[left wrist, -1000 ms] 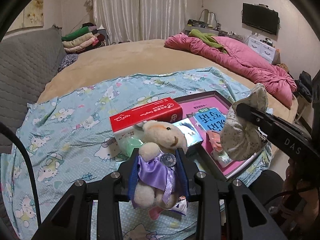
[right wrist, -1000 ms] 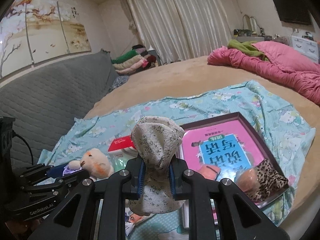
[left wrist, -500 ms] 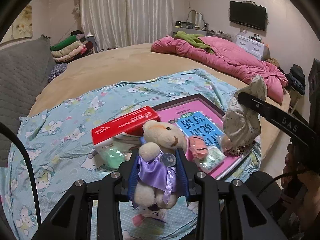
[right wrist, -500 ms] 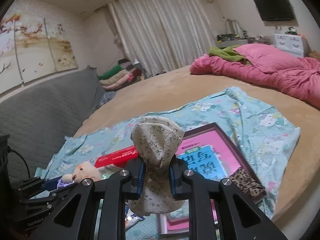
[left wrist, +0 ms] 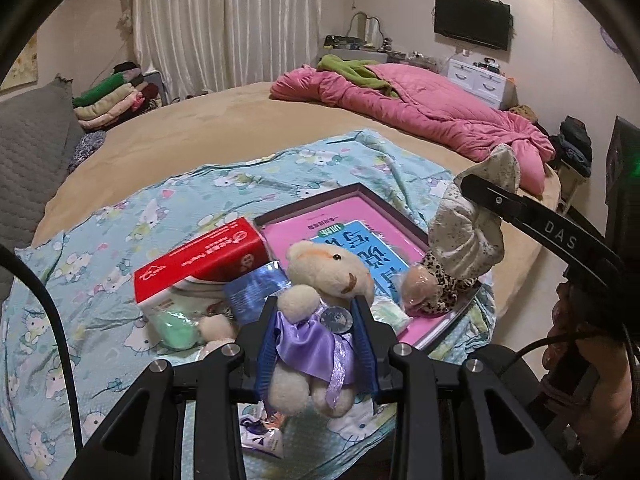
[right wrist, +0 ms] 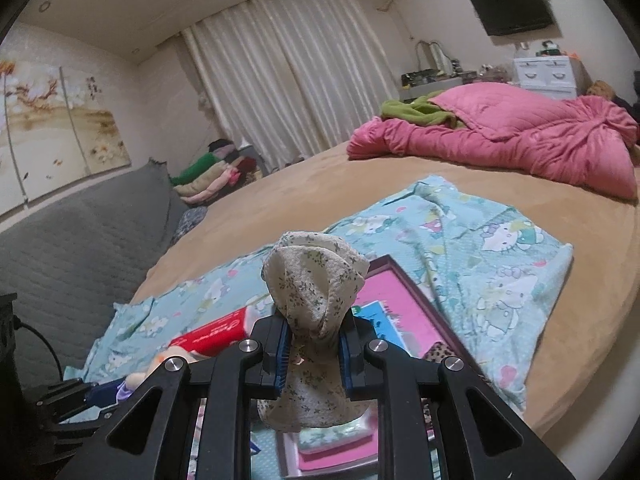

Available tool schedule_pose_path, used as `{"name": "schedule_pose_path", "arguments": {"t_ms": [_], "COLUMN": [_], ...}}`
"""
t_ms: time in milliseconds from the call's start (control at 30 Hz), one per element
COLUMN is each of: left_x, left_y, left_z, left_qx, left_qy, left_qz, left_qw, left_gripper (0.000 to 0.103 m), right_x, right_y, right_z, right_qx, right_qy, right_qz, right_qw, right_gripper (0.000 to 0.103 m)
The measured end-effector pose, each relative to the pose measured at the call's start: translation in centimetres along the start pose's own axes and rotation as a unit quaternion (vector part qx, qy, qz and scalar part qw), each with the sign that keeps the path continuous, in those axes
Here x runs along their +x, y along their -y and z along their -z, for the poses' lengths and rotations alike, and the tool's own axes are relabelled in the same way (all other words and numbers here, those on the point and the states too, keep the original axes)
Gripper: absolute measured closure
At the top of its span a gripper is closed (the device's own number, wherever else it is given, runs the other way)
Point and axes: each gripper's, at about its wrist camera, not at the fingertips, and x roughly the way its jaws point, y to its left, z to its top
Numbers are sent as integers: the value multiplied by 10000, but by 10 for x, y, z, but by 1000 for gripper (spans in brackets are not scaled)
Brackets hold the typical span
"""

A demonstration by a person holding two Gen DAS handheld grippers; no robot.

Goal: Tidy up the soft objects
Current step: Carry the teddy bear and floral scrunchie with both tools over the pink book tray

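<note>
My left gripper (left wrist: 316, 332) is shut on a cream teddy bear (left wrist: 320, 280) in a purple satin dress, held above the near edge of the Hello Kitty sheet (left wrist: 100, 240). My right gripper (right wrist: 314, 354) is shut on a floral fabric pouch (right wrist: 316, 292), lifted above the pink tray; the pouch also shows in the left wrist view (left wrist: 468, 232) at the right. A leopard-print soft item (left wrist: 436, 284) and a peach soft ball (left wrist: 416, 284) lie on the pink tray (left wrist: 360, 196).
A red box (left wrist: 200, 256), a green packet (left wrist: 176, 324) and a blue foil packet (left wrist: 252, 292) lie left of the tray. A pink quilt (left wrist: 420, 108) is heaped at the far right of the bed. Folded clothes (left wrist: 112, 100) sit at the back left.
Both grippers have risen and tilted up with their loads. The right gripper's view has lifted away from the tray, and the leopard-print item now shows beneath the pouch.
</note>
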Motion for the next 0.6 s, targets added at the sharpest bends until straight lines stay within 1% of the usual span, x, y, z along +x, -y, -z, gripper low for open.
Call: {"name": "schedule_pose_path", "arguments": {"t_ms": [367,500,600], "left_x": [24,34,42], "left_y": [28,37,41], "left_z": [-8,-8,-7], "left_qx": [236,307,331], "left_qy": [-146,-213,-277], "left_qz": [132,175,241], "left_qw": [9995,9991,9988], "left_gripper": [67,67,67], "right_x": [-3,-2,1], "right_y": [34,45,51], "right_z": [-3,-2,0], "right_qx": [282,376,329], "right_qy": [147,111,77], "right_qz": [251,360,466], "right_qw": [9992,9986,9983], "right_gripper": [82,81,81]}}
